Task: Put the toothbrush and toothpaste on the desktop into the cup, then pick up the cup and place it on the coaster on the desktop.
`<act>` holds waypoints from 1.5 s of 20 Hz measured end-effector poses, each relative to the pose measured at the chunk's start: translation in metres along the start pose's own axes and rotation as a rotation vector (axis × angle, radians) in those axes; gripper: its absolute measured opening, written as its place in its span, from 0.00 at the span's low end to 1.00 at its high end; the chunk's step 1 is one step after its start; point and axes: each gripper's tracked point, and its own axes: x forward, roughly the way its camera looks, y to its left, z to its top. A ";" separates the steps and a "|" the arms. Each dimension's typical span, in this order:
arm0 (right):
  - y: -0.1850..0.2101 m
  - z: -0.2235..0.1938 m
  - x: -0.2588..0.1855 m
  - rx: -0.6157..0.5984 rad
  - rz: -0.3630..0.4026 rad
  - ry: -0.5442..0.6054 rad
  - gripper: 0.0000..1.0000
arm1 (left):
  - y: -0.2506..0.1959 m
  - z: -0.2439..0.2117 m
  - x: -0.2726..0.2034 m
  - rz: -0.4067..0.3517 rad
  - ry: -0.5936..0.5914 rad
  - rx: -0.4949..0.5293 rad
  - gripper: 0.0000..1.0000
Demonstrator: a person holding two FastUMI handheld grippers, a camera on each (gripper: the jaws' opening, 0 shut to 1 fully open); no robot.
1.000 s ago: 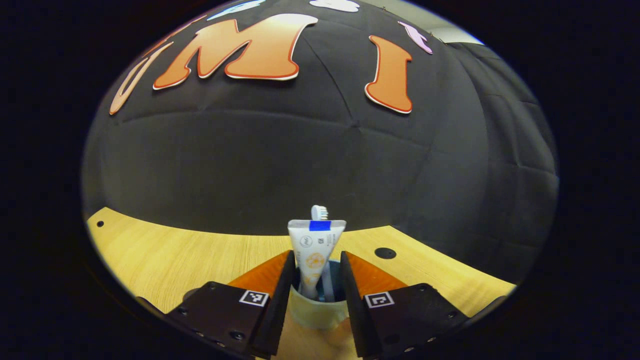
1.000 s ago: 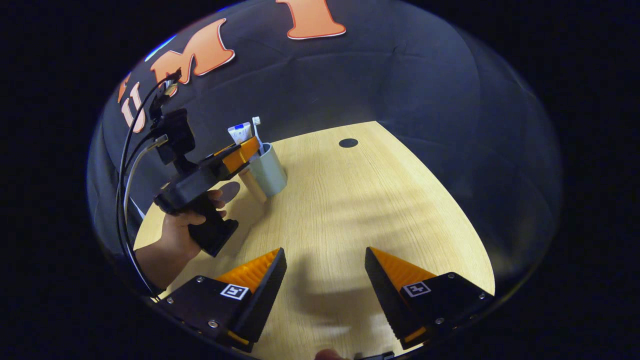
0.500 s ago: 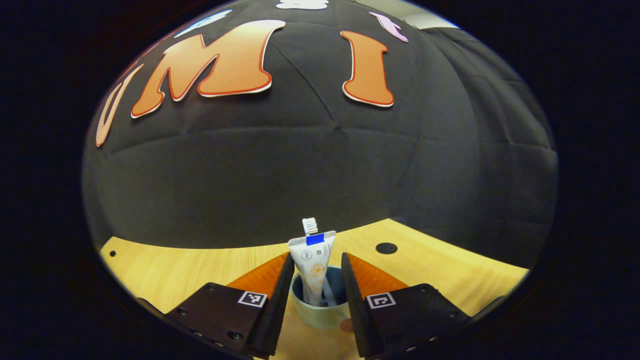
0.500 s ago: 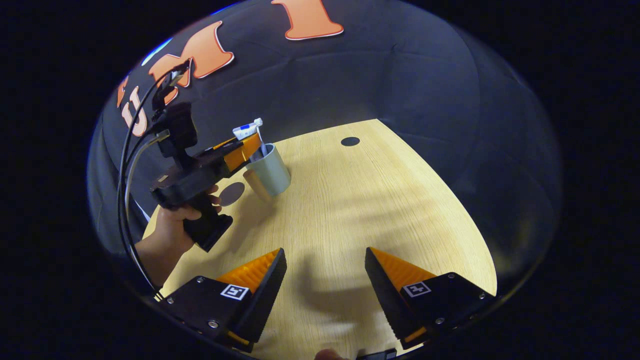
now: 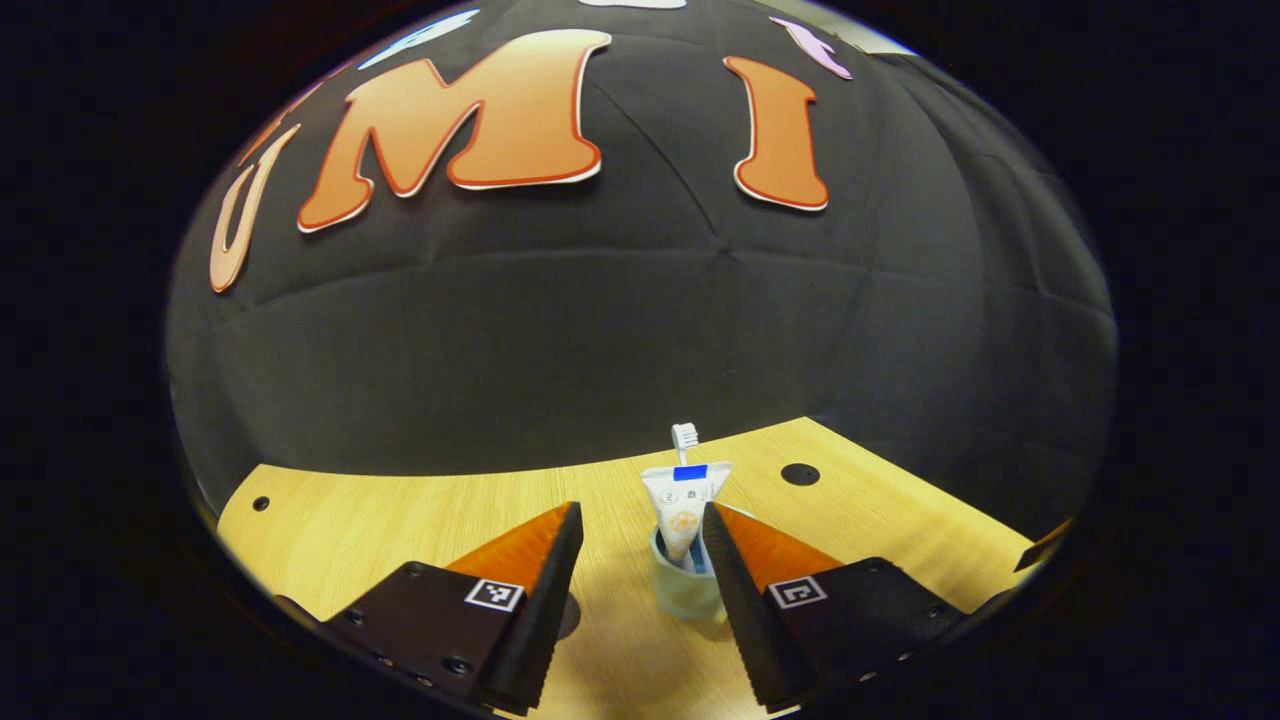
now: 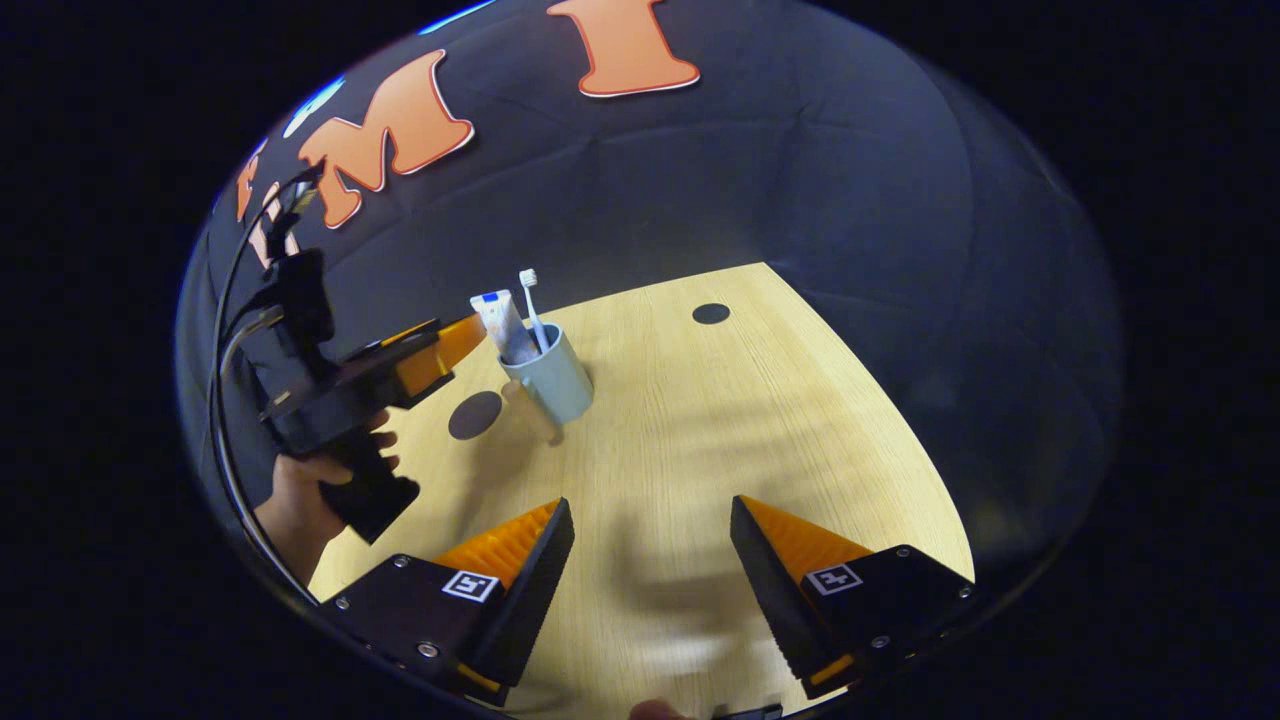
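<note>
The cup [image 6: 548, 378] stands upright on the wooden desk [image 6: 720, 430], and everything here sits relative to it. Just beside its base, on the side toward the hand [image 6: 300, 490], lies a dark round coaster [image 6: 475, 415] flat on the wood; the cup is off it, with a tan cylindrical thing touching the cup's foot between the two. Beyond the cup a dark round hole [image 6: 711, 313] is set in the desk. Behind everything hangs black cloth.

Inside the cup a toothpaste [image 5: 684, 503] tube stands crimped end up, and a toothbrush [image 5: 685, 436] rises behind it, bristles on top. The cup is smooth, pale and tapered.

The left gripper [image 5: 637, 520] is released, its fingers spread and clear of the cup, which stands between and beyond their tips. The right gripper [image 6: 650, 515] hangs wide apart over bare wood, well short of the cup, grasping nothing.
</note>
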 end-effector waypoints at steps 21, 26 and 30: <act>0.105 0.052 0.098 -0.132 -0.010 0.159 0.95 | 0.131 0.022 -0.232 0.232 0.116 -0.020 0.96; 0.113 0.032 0.125 -0.176 -0.046 0.264 0.94 | 0.163 0.016 -0.262 0.304 0.142 -0.017 0.96; 0.115 0.024 0.142 -0.120 -0.075 0.366 0.88 | 0.183 0.000 -0.274 0.337 0.185 -0.043 0.96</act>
